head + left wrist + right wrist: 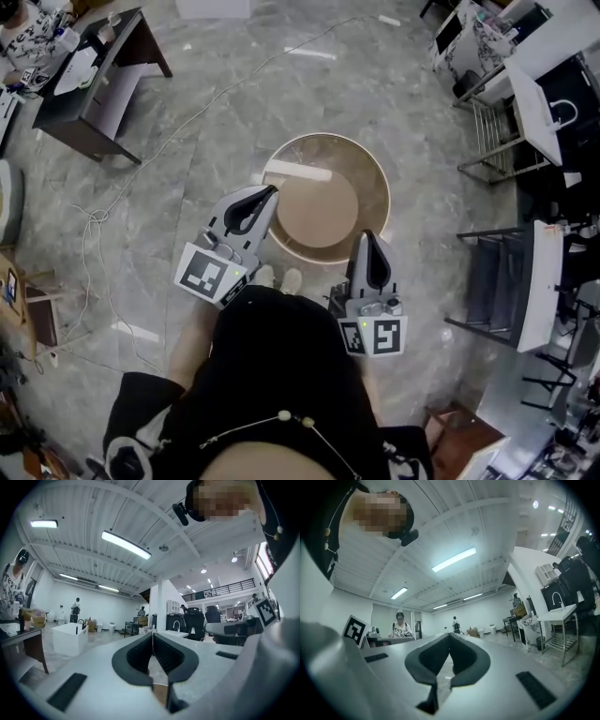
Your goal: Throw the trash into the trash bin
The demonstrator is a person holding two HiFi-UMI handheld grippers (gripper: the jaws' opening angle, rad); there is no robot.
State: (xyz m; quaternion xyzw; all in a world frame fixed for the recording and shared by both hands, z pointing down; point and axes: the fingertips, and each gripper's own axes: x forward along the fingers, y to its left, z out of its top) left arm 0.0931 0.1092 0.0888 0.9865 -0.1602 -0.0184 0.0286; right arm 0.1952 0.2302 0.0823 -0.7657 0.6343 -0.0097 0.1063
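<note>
The trash bin (378,177) is a round tan tub with a pale rim, standing on the marble floor just ahead of my feet. A pale strip (296,171) lies inside it near the left rim; I cannot tell what it is. My left gripper (273,191) hangs over the bin's left edge, jaws shut and empty. My right gripper (366,234) hangs over the bin's near right edge, also shut and empty. In the left gripper view the left gripper (152,634) points level across the room, tips touching. The right gripper (449,633) in its own view does the same. No trash shows in either pair of jaws.
A dark desk (94,80) stands at the upper left, and a cable (141,159) runs over the floor beside it. White tables and metal racks (520,277) line the right side. People (400,625) stand far off in the hall.
</note>
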